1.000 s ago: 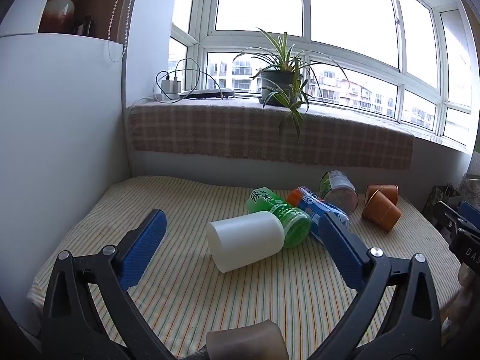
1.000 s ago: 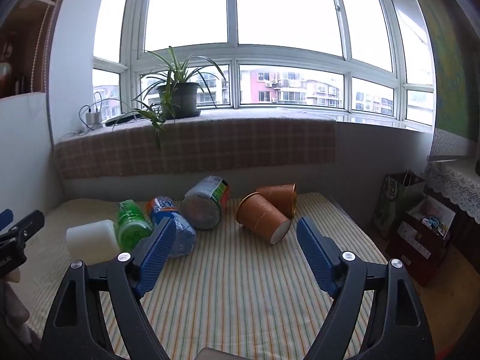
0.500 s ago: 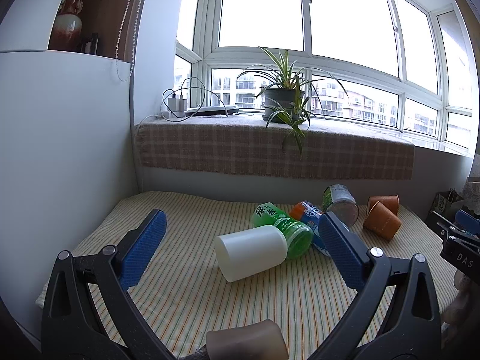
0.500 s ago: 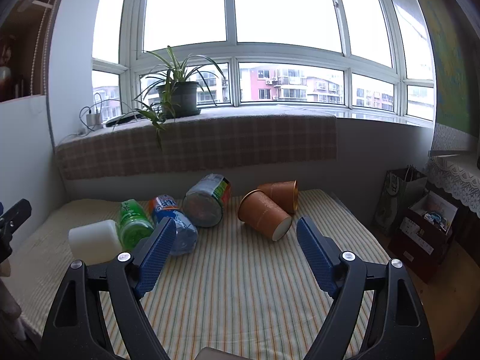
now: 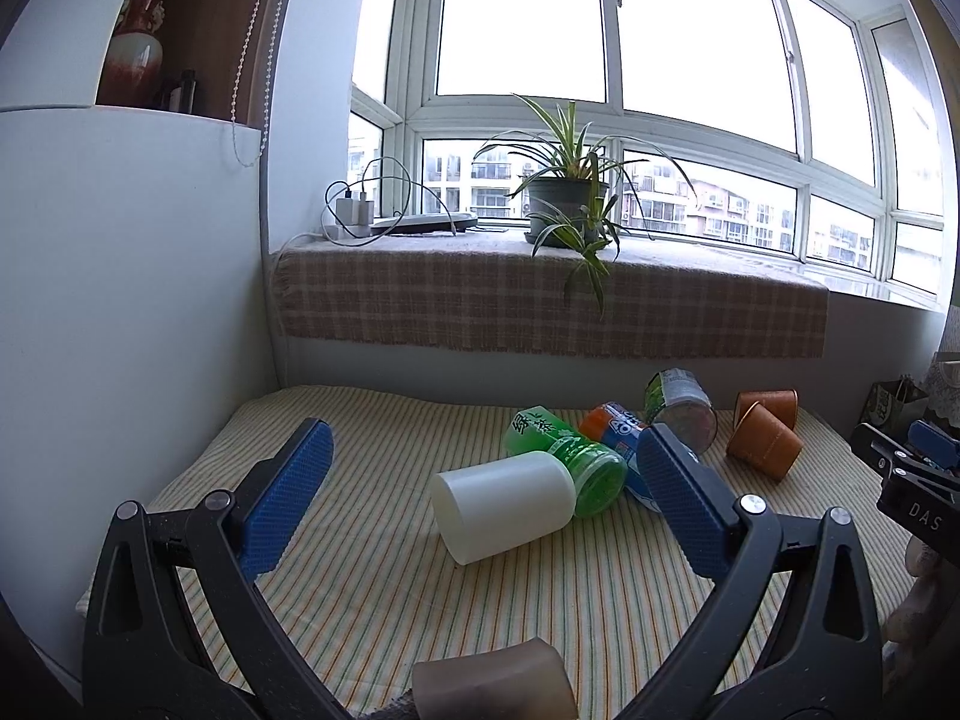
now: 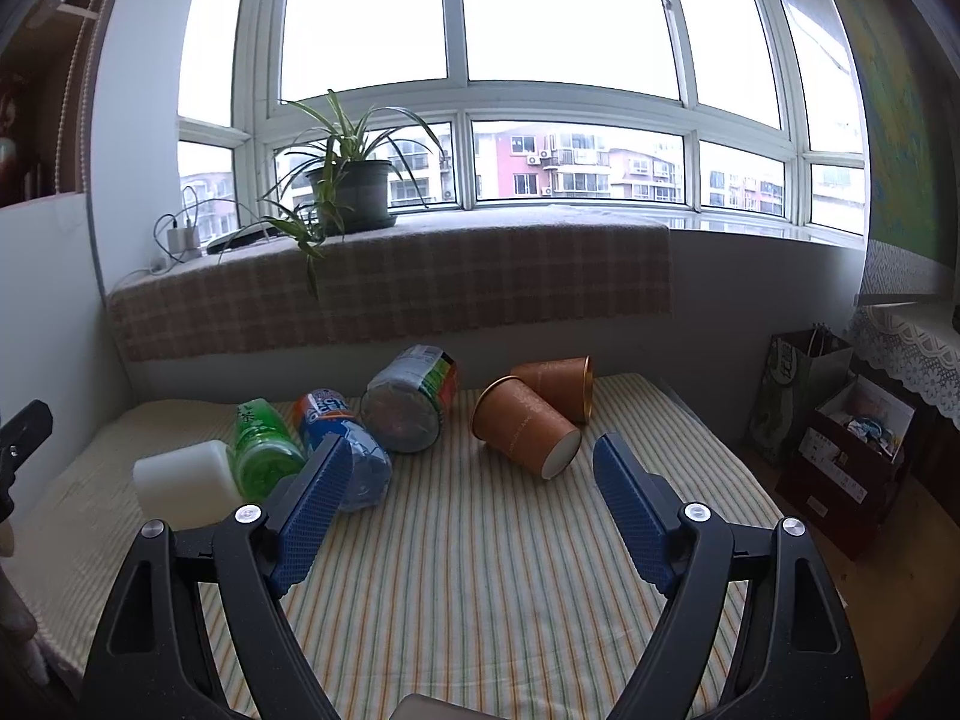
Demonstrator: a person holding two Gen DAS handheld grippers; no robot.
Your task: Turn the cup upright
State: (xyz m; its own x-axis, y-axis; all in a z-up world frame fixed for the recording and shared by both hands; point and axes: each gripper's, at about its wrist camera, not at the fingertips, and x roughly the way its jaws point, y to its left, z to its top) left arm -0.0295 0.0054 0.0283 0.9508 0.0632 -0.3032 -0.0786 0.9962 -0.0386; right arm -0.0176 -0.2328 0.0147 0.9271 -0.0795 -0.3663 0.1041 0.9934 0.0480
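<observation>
Several cups lie on their sides on a striped cloth. A white cup lies nearest, between the fingers of my open, empty left gripper but farther off. Behind it lie a green cup, a blue-orange cup, a clear labelled cup and two brown cups. In the right wrist view my right gripper is open and empty, short of the brown cups, with the white cup at the left.
A low sill with a checked cloth and a potted plant runs behind the cups. A white cabinet wall stands at the left. Bags and a box stand on the floor to the right of the striped surface.
Both grippers have drawn back and risen a little, so the cups look smaller and farther off. No cup has moved. Both grippers stay open.
</observation>
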